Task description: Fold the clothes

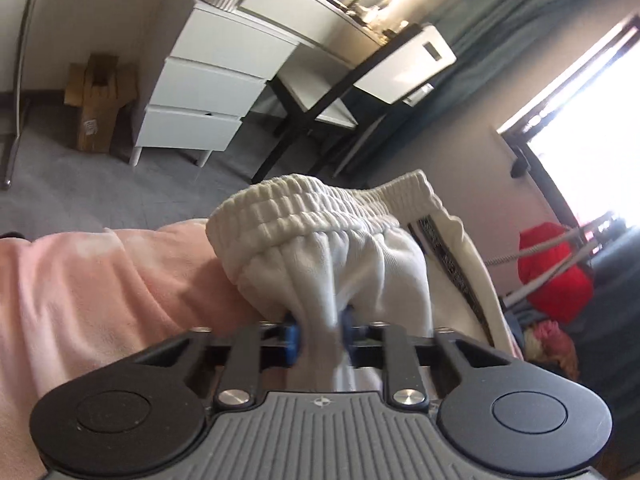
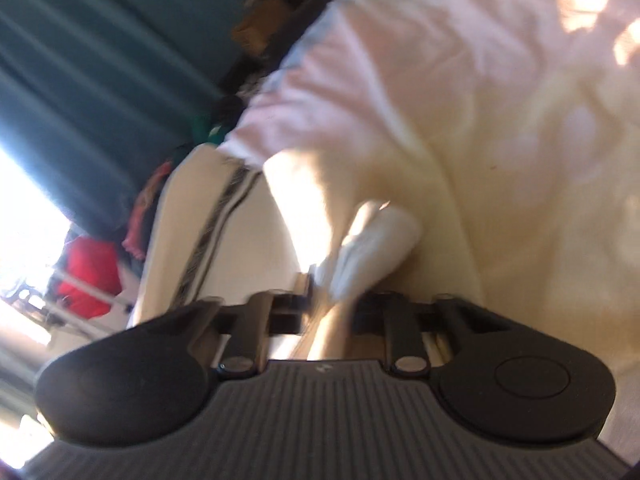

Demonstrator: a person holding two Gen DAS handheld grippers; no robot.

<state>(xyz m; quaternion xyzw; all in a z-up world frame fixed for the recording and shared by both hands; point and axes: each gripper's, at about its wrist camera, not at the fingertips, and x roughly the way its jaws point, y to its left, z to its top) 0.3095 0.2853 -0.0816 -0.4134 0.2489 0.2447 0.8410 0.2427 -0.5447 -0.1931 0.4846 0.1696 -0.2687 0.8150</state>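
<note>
A pair of white trousers with a ribbed elastic waistband and a dark patterned side stripe hangs from my left gripper, which is shut on bunched cloth just below the waistband. The blue pads pinch the fabric. In the right wrist view the same cream trousers spread over the pink bedding, with the stripe at the left. My right gripper is shut on a fold of the white cloth. That view is blurred.
Pink bedding lies under the trousers and also shows in the right wrist view. A white drawer unit and a desk stand beyond. A red bag, teal curtains and a bright window are to the side.
</note>
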